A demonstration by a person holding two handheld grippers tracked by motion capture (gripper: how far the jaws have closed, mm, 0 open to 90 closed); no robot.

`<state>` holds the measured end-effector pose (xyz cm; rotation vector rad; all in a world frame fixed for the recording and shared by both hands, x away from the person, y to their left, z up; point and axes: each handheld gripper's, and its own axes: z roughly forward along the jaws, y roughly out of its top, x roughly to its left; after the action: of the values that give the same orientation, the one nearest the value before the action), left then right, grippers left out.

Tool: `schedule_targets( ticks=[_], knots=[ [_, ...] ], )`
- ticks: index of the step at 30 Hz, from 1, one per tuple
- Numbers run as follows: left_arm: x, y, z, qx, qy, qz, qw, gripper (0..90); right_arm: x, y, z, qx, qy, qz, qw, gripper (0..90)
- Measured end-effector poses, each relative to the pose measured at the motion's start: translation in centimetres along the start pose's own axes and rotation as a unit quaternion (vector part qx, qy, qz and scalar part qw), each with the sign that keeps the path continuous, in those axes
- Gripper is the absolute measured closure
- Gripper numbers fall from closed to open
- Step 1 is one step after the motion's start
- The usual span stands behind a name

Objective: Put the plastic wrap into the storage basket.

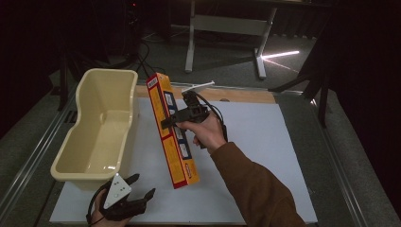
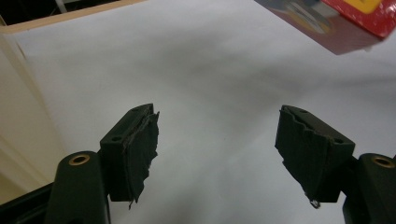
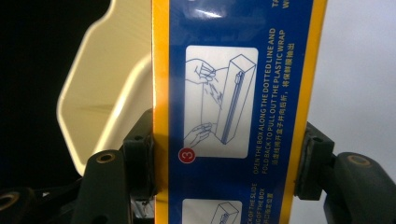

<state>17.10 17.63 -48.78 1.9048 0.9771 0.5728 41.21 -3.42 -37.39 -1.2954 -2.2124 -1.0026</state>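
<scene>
Right gripper (image 1: 176, 119): held in the person's right hand (image 1: 206, 131), jaws clamped across the width of a long plastic-wrap box (image 1: 171, 130), one jaw on each narrow side, as the right gripper view shows. Box: orange-yellow edges, blue printed face with white instruction panels and the legible line "open the box along the dotted line and fold back to pull out the plastic wrap"; held tilted, upper end away from the person, lower end toward the near table edge; whether that lower end touches the mat cannot be told. A brown sleeve (image 1: 255, 189) trails from the hand toward the bottom edge of the high view. Just beyond the box on the side away from the right hand: a cream plastic tub (image 1: 98, 130), empty, resting on the table's left part; in the right gripper view its rim (image 3: 88, 84) shows directly behind the box. Left gripper (image 1: 137, 194): near the bottom of the high view, below the tub and beside the box's lower end, jaws spread wide with nothing between them, grey three-cornered plate (image 1: 117, 188) on top. Beneath it: white table mat (image 2: 205, 70); the box's lower corner (image 2: 345, 23) sits ahead at upper right in the left gripper view. Beyond the table: grey floor and a white frame leg (image 1: 190, 45).
</scene>
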Motion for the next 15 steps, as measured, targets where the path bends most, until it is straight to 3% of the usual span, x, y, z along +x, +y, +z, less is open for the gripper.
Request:
schedule_targets(
  ticks=[6,12,15],
  knots=[
    [-0.1,0.0,0.3,0.003,0.001,0.003,1.0000,29.1,-0.2,1.2,1.0,-0.012,0.028,0.031,0.9990,38.8],
    [-0.3,0.1,0.4,0.004,0.000,0.011,0.9999,29.1,0.2,2.0,1.8,-0.023,0.040,0.060,0.9971,38.8],
    [-0.3,0.0,0.4,0.004,0.000,0.011,0.9999,29.1,0.7,2.4,2.0,-0.030,0.041,0.064,0.9967,38.8]
  ],
)
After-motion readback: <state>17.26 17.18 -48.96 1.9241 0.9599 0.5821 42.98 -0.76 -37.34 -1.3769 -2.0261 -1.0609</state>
